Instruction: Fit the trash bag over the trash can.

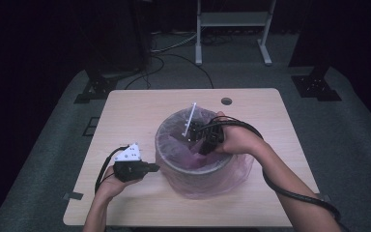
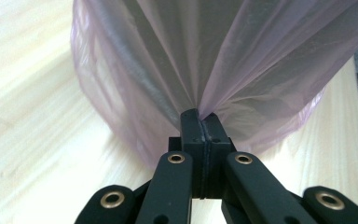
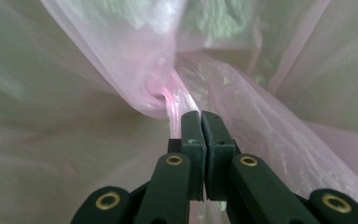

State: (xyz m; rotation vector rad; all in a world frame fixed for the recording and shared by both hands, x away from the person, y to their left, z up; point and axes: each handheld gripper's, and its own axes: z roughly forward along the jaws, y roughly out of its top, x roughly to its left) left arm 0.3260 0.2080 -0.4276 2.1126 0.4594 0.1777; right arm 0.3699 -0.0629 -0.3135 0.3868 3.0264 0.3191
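A round bin lined with a thin pink plastic bag stands in the middle of the table. The bag's skirt hangs down over the bin's outer wall. My left gripper comes in level at the bin's left side. Its jaws are shut on a pinch of the pink bag, which fans out taut from the tips. My right gripper reaches down inside the bin from the right. There its jaws are shut on a fold of the bag's film, with the tips pressed together.
The wooden table has a small round hole near its far edge. A white metal stand and black tripod feet stand on the grey floor beyond. A black cable trails along the right forearm.
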